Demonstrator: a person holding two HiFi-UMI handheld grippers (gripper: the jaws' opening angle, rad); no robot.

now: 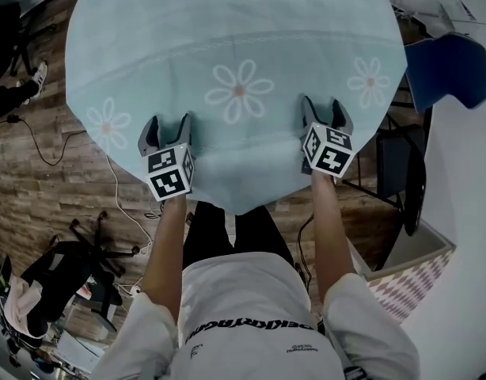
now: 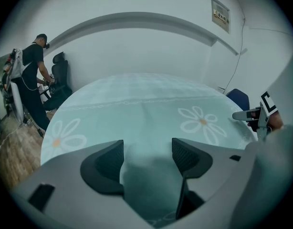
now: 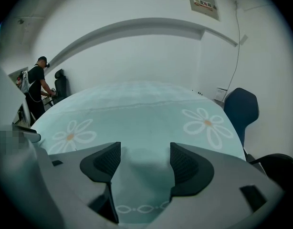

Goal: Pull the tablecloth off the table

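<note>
The pale blue daisy-print tablecloth (image 1: 235, 38) lies spread over the round counter, its near edge draping toward the person. The left gripper (image 1: 168, 127) and right gripper (image 1: 322, 111) sit at that edge, jaws released wide, with the cloth between them but not pinched.

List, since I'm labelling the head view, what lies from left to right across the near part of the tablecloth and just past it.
Left daisy print → left gripper → centre daisy print → right gripper → right daisy print → blue chair, just off the tablecloth.
</note>
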